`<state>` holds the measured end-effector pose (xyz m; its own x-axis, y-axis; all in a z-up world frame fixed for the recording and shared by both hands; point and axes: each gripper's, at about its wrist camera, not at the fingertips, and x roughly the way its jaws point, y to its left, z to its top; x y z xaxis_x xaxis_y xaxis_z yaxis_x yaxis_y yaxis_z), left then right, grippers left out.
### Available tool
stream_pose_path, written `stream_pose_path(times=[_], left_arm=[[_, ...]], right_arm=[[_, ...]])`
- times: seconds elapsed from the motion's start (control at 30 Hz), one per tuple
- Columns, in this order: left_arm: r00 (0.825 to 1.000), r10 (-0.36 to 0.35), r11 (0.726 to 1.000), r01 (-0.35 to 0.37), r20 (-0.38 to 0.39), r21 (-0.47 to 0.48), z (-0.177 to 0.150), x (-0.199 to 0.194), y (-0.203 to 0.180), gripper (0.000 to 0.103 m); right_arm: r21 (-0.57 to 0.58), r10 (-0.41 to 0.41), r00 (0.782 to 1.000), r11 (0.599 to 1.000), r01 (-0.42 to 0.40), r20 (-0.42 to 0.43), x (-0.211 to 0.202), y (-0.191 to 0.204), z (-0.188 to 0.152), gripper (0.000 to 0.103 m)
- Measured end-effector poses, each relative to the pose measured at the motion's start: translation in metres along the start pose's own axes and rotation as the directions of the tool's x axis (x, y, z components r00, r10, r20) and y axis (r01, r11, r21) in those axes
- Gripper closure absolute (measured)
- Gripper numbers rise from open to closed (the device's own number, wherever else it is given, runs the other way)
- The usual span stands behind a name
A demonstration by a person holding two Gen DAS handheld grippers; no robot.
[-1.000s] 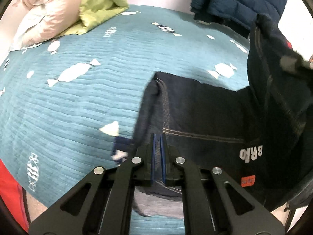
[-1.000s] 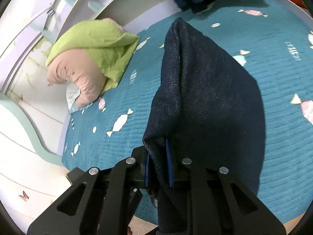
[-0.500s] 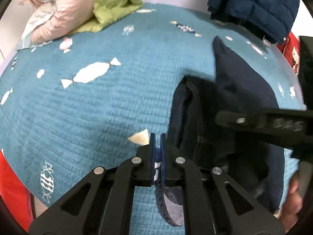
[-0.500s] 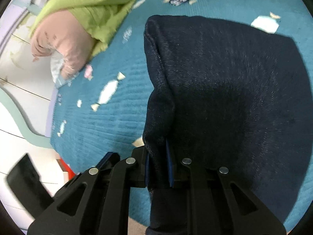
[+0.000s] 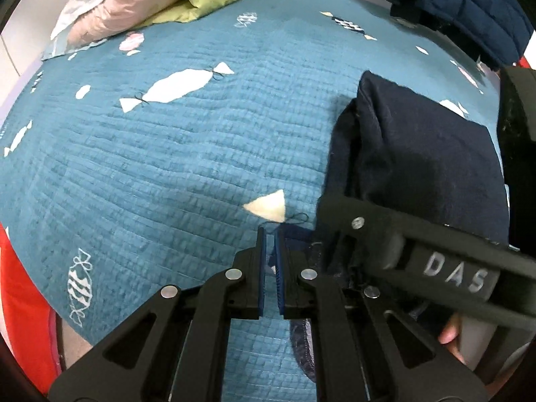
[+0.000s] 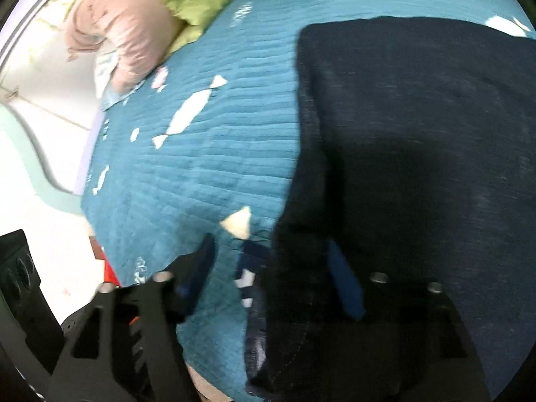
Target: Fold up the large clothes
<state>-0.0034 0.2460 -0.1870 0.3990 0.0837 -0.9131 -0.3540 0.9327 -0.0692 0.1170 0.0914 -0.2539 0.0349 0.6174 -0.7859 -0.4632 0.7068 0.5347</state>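
Both views show folded jeans [image 5: 418, 167]; left gripper [image 5: 270, 234] narrow and empty, right gripper [image 6: 271, 261] spread wide.

My right camera picture is all blurry, so I can't see if the right gripper [image 6: 268, 268] holds the dark jeans [image 6: 418, 167], and the puffy blue jacket [image 5: 469, 3] is cut off at the top right.

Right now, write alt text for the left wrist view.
The left gripper, jaws barely apart and empty, hovers over a teal quilted bedspread beside folded dark jeans. The right gripper crosses the jeans' near edge from the right. Bundled bedding and a navy puffer jacket lie beyond.
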Motion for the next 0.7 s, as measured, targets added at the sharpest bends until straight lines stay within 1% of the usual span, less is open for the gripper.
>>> stream_pose_path(times=[0.03, 0.1, 0.13, 0.17, 0.2, 0.23, 0.27, 0.3, 0.33, 0.37, 0.4, 0.43, 0.47, 0.5, 0.53, 0.57, 0.6, 0.63, 0.7], left_arm=[[1.0, 0.002, 1.0, -0.002, 0.003, -0.01, 0.001, -0.002, 0.001, 0.095], [1.0, 0.008, 1.0, -0.008, 0.009, -0.029, 0.002, -0.006, 0.005, 0.095], [1.0, 0.014, 0.999, -0.014, 0.014, -0.038, 0.002, -0.009, 0.007, 0.095], [1.0, 0.021, 0.999, -0.02, 0.018, -0.047, 0.003, -0.012, 0.009, 0.095], [1.0, 0.023, 0.998, -0.022, 0.02, -0.053, 0.004, -0.014, 0.01, 0.095], [0.999, 0.025, 0.998, -0.023, 0.026, -0.064, 0.005, -0.018, 0.012, 0.095], [0.999, 0.028, 0.997, -0.026, 0.033, -0.069, 0.006, -0.022, 0.012, 0.096], [0.999, 0.033, 0.997, -0.03, 0.043, -0.069, 0.008, -0.026, 0.011, 0.096], [0.998, 0.035, 0.997, -0.032, 0.049, -0.067, 0.009, -0.029, 0.009, 0.096], [0.998, 0.029, 0.998, -0.026, 0.056, -0.06, 0.01, -0.032, 0.006, 0.096], [0.998, 0.019, 0.998, -0.016, 0.061, -0.054, 0.012, -0.034, 0.003, 0.096], [0.998, 0.001, 0.999, 0.002, 0.068, -0.042, 0.014, -0.037, -0.004, 0.096], [0.997, -0.018, 1.0, 0.019, 0.073, -0.024, 0.016, -0.038, -0.011, 0.096], [0.996, -0.039, 0.999, 0.039, 0.078, 0.002, 0.017, -0.039, -0.022, 0.096], [0.996, -0.051, 0.999, 0.05, 0.078, 0.018, 0.017, -0.039, -0.03, 0.096], [0.995, -0.072, 0.997, 0.07, 0.067, 0.04, 0.017, -0.038, -0.04, 0.096], [0.994, -0.09, 0.995, 0.087, 0.055, 0.049, 0.016, -0.036, -0.046, 0.096], [0.993, -0.114, 0.992, 0.111, 0.038, 0.061, 0.013, -0.031, -0.055, 0.096], [0.991, -0.133, 0.988, 0.133, 0.007, 0.08, 0.004, -0.022, -0.067, 0.096]], right_arm=[[0.014, 0.022, 1.0, 1.0, -0.022, 0.005, 0.001, -0.002, 0.001, 0.03], [0.074, 0.125, 0.992, 0.989, -0.125, 0.011, 0.001, -0.008, 0.005, 0.03], [0.092, 0.187, 0.982, 0.978, -0.187, 0.01, -0.003, -0.011, 0.005, 0.031], [0.102, 0.258, 0.966, 0.961, -0.257, 0.005, -0.007, -0.01, 0.004, 0.031], [0.093, 0.312, 0.95, 0.945, -0.312, 0.01, -0.014, -0.007, 0.003, 0.032], [0.075, 0.316, 0.949, 0.946, -0.316, 0.016, -0.019, -0.003, 0.003, 0.033], [0.046, 0.276, 0.961, 0.96, -0.277, 0.028, -0.028, 0.001, 0.004, 0.033], [0.033, 0.245, 0.968, 0.969, -0.247, 0.046, -0.037, 0.002, 0.005, 0.033], [0.04, 0.247, 0.967, 0.967, -0.25, 0.067, -0.047, 0.0, 0.005, 0.033], [0.055, 0.264, 0.96, 0.961, -0.27, 0.093, -0.06, -0.004, 0.005, 0.034], [0.058, 0.257, 0.959, 0.962, -0.265, 0.12, -0.074, -0.008, 0.005, 0.035], [0.046, 0.222, 0.964, 0.972, -0.231, 0.144, -0.085, -0.011, 0.004, 0.037], [0.01, 0.136, 0.971, 0.99, -0.14, 0.195, -0.107, -0.012, 0.0, 0.039], [-0.016, 0.059, 0.968, 0.998, -0.057, 0.246, -0.124, -0.012, -0.004, 0.045], [-0.017, 0.001, 0.954, 1.0, 0.005, 0.301, -0.141, -0.016, -0.011, 0.056], [0.002, -0.017, 0.938, 1.0, 0.018, 0.347, -0.153, -0.022, -0.017, 0.064], [0.025, -0.034, 0.921, 0.999, 0.026, 0.387, -0.164, -0.028, -0.025, 0.077], [0.047, -0.083, 0.905, 0.996, 0.07, 0.417, -0.173, -0.034, -0.036, 0.084], [0.069, -0.172, 0.886, 0.985, 0.157, 0.431, -0.175, -0.04, -0.053, 0.089]])
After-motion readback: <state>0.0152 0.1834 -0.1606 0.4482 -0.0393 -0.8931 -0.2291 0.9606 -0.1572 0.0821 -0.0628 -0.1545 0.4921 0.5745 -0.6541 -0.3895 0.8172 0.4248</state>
